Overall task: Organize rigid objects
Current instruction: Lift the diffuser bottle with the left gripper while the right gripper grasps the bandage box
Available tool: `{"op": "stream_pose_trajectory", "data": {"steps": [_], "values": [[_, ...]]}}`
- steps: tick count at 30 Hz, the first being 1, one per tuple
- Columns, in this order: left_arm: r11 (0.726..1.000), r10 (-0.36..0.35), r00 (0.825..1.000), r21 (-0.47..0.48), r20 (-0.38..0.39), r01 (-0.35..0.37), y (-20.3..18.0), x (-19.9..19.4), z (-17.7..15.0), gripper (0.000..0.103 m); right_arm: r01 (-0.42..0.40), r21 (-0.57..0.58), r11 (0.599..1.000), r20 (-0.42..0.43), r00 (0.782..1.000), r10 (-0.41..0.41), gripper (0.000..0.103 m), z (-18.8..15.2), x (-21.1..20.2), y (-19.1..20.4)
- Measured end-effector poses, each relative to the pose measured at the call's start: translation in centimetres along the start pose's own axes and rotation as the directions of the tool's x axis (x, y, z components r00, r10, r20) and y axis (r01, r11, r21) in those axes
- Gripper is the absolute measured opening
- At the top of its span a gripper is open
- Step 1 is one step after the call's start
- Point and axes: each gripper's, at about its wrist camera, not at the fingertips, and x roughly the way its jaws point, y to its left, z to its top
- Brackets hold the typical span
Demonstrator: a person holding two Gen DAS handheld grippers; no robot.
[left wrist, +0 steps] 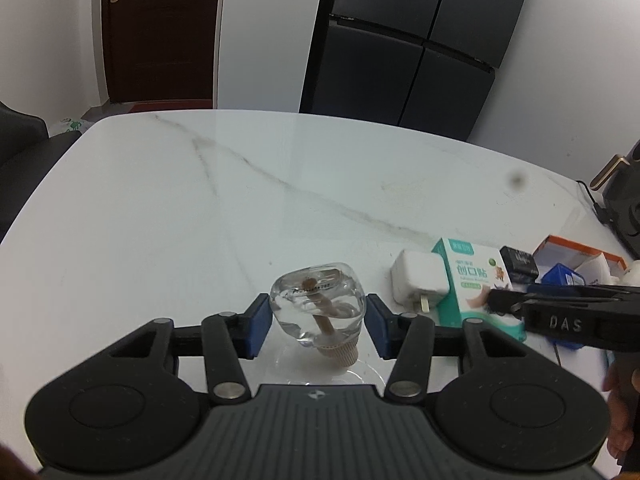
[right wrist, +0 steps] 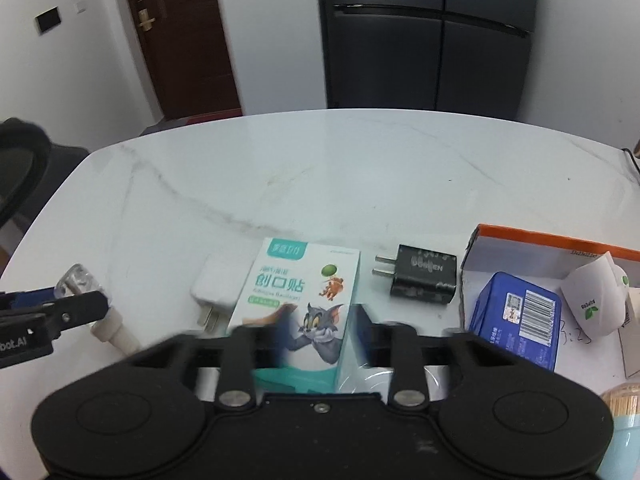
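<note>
A clear glass bottle with a beige ribbed cap lies tilted between the blue pads of my left gripper, which is shut on it just above the white marble table. The right wrist view shows the bottle at far left. A teal and white plaster box with a cartoon cat lies flat. My right gripper hovers over its near end, fingers blurred and apart, not pressing it. In the left wrist view that gripper reaches over the box.
A white plug charger lies left of the box, a black charger to its right. An orange-edged tray holds a blue carton and a white packet. A pale blue jar stands near right; a black appliance at the table's right edge.
</note>
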Motion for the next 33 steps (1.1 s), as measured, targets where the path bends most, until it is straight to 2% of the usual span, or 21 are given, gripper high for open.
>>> {"op": "stream_pose_trajectory", "data": {"steps": [1,5,7,11,15,17,18,19,21,25,33], "values": [[1.000,0.003,1.000,-0.003,0.001,-0.003,0.0,0.1,-0.1,0.051,-0.007,0.005,1.000,0.003,1.000,0.007,0.093,-0.2,0.0,0.1],[1.000,0.001,1.000,-0.002,0.003,-0.001,-0.3,-0.3,-0.6,0.051,0.001,-0.015,1.000,0.011,1.000,0.000,0.093,-0.4,0.5,0.9],[1.000,0.005,1.000,-0.002,0.009,-0.005,-0.4,-0.5,-0.6,0.051,0.034,-0.024,0.999,0.014,0.999,-0.034,0.098,-0.3,1.2,1.3],[1.000,0.004,1.000,-0.012,0.011,-0.004,-0.5,-0.7,-0.7,0.051,0.031,0.027,0.999,0.012,0.999,-0.031,0.099,0.6,2.4,1.2],[1.000,-0.001,1.000,-0.012,0.022,0.001,-0.6,-0.9,-0.6,0.051,0.014,0.043,0.999,-0.042,0.999,-0.012,0.099,1.4,2.7,1.5],[1.000,0.000,1.000,-0.018,0.027,0.001,-0.5,-0.9,-0.5,0.051,0.024,0.017,1.000,-0.041,0.999,-0.023,0.099,1.3,2.6,2.2],[1.000,-0.001,1.000,-0.019,0.028,0.002,-0.6,-1.0,-0.5,0.051,0.054,-0.016,0.998,-0.047,0.997,-0.054,0.099,1.2,2.8,2.8],[1.000,-0.003,1.000,-0.020,0.030,0.004,-0.6,-1.1,-0.4,0.051,0.079,-0.040,0.996,-0.056,0.995,-0.081,0.094,1.0,3.1,3.0],[1.000,-0.002,0.999,-0.014,0.034,0.003,-0.7,-1.3,-0.4,0.051,0.089,-0.013,0.996,-0.074,0.993,-0.090,0.084,0.5,3.8,2.5],[1.000,-0.002,0.999,-0.011,0.040,0.002,-0.9,-1.7,-0.5,0.051,0.087,0.026,0.996,-0.065,0.994,-0.086,0.083,-0.2,3.5,1.4],[1.000,0.013,0.999,-0.011,0.048,-0.012,-1.9,-3.1,-0.5,0.051,0.040,0.002,0.999,0.054,0.998,-0.040,0.083,-1.3,-2.6,1.5]]}}
